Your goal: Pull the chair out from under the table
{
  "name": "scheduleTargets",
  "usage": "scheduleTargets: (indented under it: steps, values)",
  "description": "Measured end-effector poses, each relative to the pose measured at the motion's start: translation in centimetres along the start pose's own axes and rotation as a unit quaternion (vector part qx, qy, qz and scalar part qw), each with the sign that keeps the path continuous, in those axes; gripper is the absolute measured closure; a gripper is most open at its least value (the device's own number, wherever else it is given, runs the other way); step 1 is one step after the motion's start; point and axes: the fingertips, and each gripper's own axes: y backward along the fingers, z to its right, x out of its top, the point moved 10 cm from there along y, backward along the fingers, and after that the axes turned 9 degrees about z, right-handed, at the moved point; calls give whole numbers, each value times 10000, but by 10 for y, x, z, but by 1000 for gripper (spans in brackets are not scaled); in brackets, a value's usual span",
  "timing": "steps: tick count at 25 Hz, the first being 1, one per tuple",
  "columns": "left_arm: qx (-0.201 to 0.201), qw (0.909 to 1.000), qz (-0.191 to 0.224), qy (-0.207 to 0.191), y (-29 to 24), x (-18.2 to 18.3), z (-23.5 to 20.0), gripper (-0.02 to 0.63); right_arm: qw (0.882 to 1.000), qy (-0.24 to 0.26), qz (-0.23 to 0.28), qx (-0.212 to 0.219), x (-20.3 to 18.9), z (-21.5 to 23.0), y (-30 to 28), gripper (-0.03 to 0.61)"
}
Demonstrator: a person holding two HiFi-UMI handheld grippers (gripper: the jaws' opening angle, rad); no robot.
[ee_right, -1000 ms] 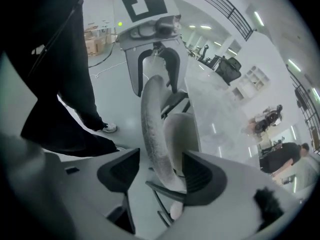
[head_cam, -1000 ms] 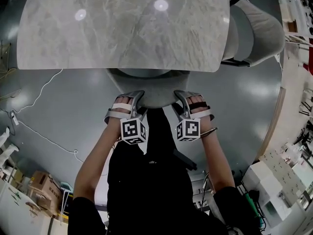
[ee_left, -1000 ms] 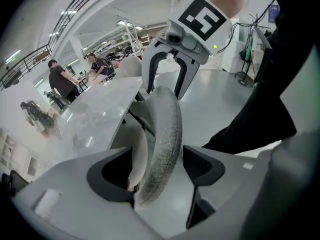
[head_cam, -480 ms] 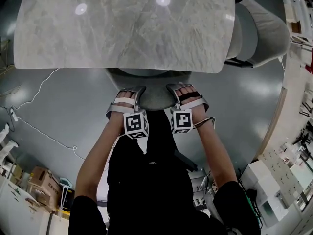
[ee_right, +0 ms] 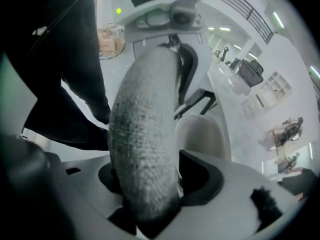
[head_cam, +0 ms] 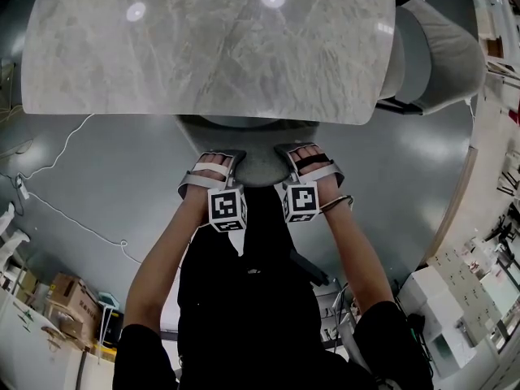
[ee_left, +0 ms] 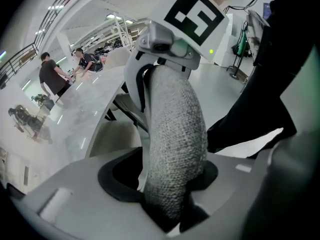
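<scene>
A grey fabric chair is tucked under the marble table (head_cam: 203,47); only its curved backrest (head_cam: 260,167) shows at the near edge. My left gripper (head_cam: 221,158) straddles the backrest's top edge on the left. Its jaws have just been closing, and the woven backrest (ee_left: 175,129) fills the gap between the pads of the left gripper (ee_left: 162,191). My right gripper (head_cam: 296,151) sits on the same edge to the right. There the backrest (ee_right: 145,134) is wedged between the dark pads of the right gripper (ee_right: 150,189). The seat and legs are hidden.
A second grey chair (head_cam: 439,47) stands at the table's right end. A white cable (head_cam: 73,210) trails over the floor on the left. Boxes and shelving (head_cam: 471,291) line the right and lower-left edges. Two people (ee_left: 50,76) stand far off.
Both grippers have sunk onto the backrest's top edge and drawn a little closer together. The left jaws stand narrower around the fabric. Chair and table have not shifted.
</scene>
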Motion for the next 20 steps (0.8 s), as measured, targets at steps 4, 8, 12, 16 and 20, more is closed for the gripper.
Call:
scheduleTargets:
  steps: [4, 8, 12, 16, 20]
  values:
    - [90, 9991, -128, -393, -2, -1, 6, 450, 9997, 182, -140, -95, 0, -3, -6, 341]
    - [52, 9969, -223, -751, -5, -2, 9, 503, 9993, 345, -132, -80, 0, -3, -7, 392]
    - [14, 9962, -167, -850, -5, -2, 8, 518, 9992, 368, -131, -14, -1, -2, -7, 414]
    - [-68, 9962, -158, -853, -1, -2, 8, 532, 9989, 420, -210, 60, 2, -3, -6, 437]
    - [-106, 9962, -158, -848, 0, -5, 4, 535, 9989, 397, -244, 77, 3, 1, -7, 445]
